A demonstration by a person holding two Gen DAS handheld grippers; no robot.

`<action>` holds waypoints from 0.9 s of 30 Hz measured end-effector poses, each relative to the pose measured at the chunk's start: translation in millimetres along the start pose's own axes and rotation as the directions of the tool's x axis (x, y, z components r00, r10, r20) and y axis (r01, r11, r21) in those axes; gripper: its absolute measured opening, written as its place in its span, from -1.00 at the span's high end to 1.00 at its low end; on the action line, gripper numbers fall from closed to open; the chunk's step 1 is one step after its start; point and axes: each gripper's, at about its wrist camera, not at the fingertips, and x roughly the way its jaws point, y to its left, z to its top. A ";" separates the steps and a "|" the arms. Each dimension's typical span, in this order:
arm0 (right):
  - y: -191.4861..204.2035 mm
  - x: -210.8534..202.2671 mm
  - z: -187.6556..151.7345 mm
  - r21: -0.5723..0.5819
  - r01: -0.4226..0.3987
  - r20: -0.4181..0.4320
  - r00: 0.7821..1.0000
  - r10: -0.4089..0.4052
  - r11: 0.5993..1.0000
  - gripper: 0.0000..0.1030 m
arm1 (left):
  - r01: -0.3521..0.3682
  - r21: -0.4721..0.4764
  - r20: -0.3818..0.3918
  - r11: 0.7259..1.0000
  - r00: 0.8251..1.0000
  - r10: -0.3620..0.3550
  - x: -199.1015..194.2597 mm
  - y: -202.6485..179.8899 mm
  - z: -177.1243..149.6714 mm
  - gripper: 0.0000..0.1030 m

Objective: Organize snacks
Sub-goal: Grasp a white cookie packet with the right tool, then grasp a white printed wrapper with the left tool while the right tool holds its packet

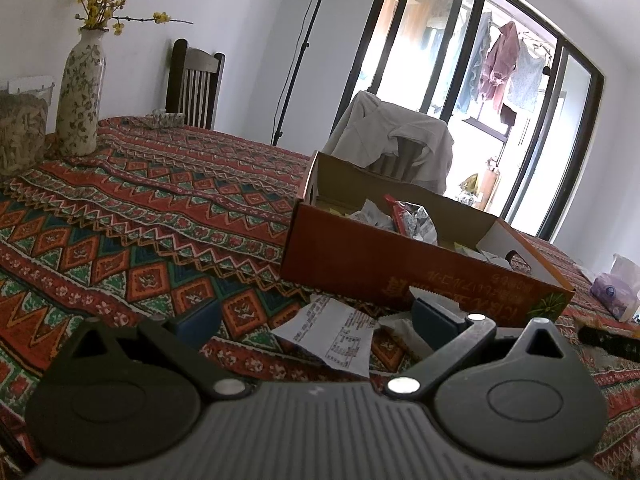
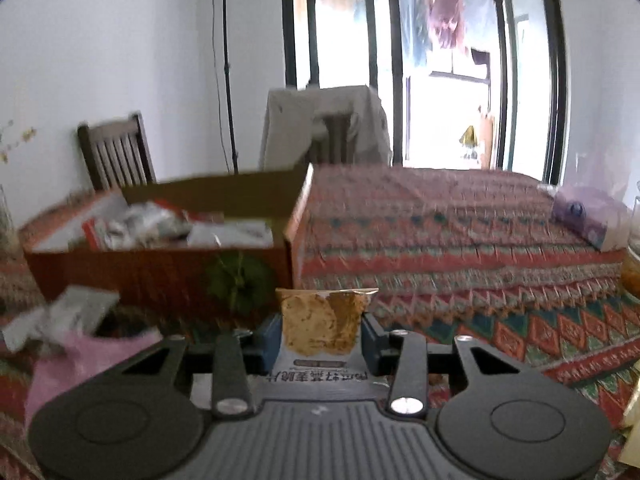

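The right gripper (image 2: 322, 330) is seen closed on a snack packet (image 2: 320, 324); the packet stands upright between the two blue pads (image 2: 269, 336), pinched on both sides, its crimped top edge uppermost and its printed lower part lying over the gripper body; the right view is blurred, so fine print cannot be read.

The cardboard box (image 2: 160, 268) is recorded at 10 o'clock from the held packet, resting on the patterned tablecloth (image 2: 460, 240); wrapped snacks (image 2: 148, 224) are heaped inside it; a green emblem on its near wall lies just behind the packet. A pink wrapper (image 2: 80, 356) and a pale wrapper (image 2: 68, 312) are noted at 9 o'clock, on the cloth near the box. A purple tissue pack (image 2: 588, 216) is placed at 2 o'clock, well apart from the box.

The left gripper (image 1: 316, 318) is observed with fingers spread wide and nothing between them; a white printed wrapper (image 1: 336, 332) lies on the cloth between the fingers, and contact with either pad cannot be judged. The same box (image 1: 360, 260) is found at 1 o'clock, just beyond the right pad (image 1: 434, 318); crumpled packets (image 1: 400, 216) are visible within. A floral vase (image 1: 80, 92) with yellow sprigs stands at 10 o'clock, well apart; a chair (image 1: 196, 84) is set behind the table; a second chair draped with a pale garment (image 1: 392, 140) is noted behind the box.
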 end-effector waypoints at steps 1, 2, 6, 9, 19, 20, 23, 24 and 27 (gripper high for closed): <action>2.5 0.6 0.1 -0.003 -0.002 0.010 1.000 0.002 1.000 0.22 | 0.000 -0.001 -0.001 1.000 1.000 0.000 0.0 0.2 0.1 -1.00; 6.3 2.6 -1.0 -0.011 -0.001 0.020 1.000 0.001 1.000 0.22 | 0.000 -0.002 -0.002 1.000 1.000 0.000 0.2 0.3 0.0 -1.00; 11.4 2.1 -3.3 -0.031 0.006 0.048 0.999 -0.005 1.000 0.22 | -0.002 -0.004 -0.005 1.000 1.000 0.002 0.5 0.8 0.1 -1.00; 9.3 -0.1 -4.2 -0.022 0.009 0.062 0.998 -0.008 1.000 0.22 | -0.013 0.004 -0.015 1.000 1.000 0.013 1.9 -0.5 0.2 -1.00; 5.9 -7.3 -6.0 -0.003 0.016 0.108 0.994 -0.015 1.000 0.21 | -0.117 0.154 -0.137 0.981 0.981 0.138 21.7 -23.0 3.3 -1.00; 5.1 -7.7 -6.2 0.001 0.015 0.111 0.994 -0.015 1.000 0.21 | -0.116 0.181 -0.151 0.976 0.978 0.145 25.6 -26.1 3.4 -1.00; 2.8 -8.8 -6.4 0.014 0.009 0.117 0.993 -0.011 1.000 0.21 | -0.124 0.256 -0.219 0.959 0.958 0.183 42.7 -34.8 2.5 -1.00; 2.1 -9.5 -6.5 0.018 0.008 0.121 0.993 -0.010 1.000 0.21 | -0.129 0.272 -0.241 0.954 0.950 0.198 48.7 -36.7 2.3 -1.00; 1.6 -10.9 -7.3 0.020 0.005 0.129 0.992 -0.008 1.000 0.21 | -0.134 0.274 -0.262 0.952 0.942 0.208 58.4 -38.6 5.8 -1.00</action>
